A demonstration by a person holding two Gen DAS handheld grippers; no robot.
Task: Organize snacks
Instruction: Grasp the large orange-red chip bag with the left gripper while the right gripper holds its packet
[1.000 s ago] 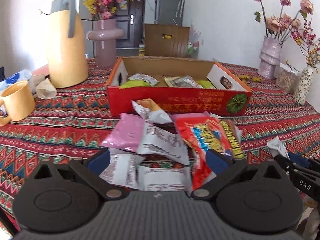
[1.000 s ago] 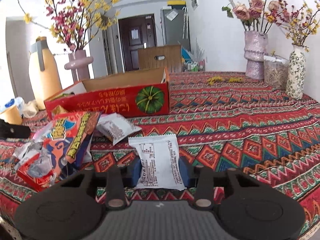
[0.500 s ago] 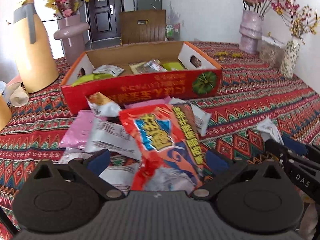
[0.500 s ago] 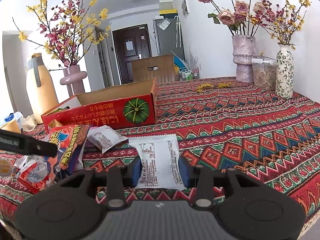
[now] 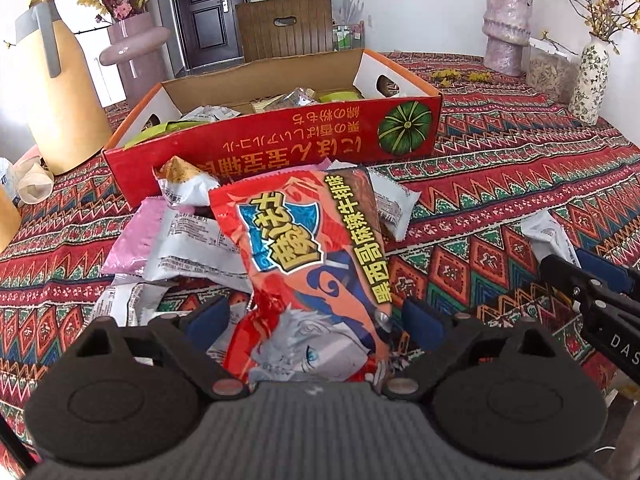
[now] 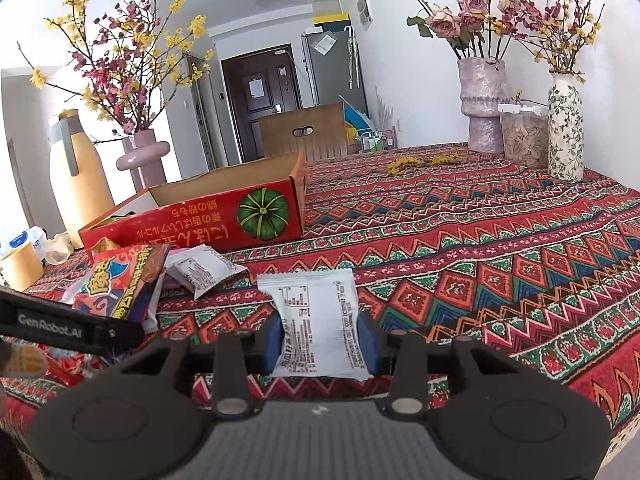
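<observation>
Our left hand-held gripper (image 5: 316, 316) is closing around the orange snack bag (image 5: 308, 256), pads not touching; our right hand-held gripper (image 6: 320, 338) is clamped on the white packet (image 6: 316, 316).

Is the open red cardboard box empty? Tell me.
No, the open red cardboard box holds several snack packets behind its front wall.

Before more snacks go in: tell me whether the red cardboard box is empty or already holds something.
Not empty. The red box is open-topped, and the left wrist view shows several packets lying inside it, behind its front wall.
</observation>
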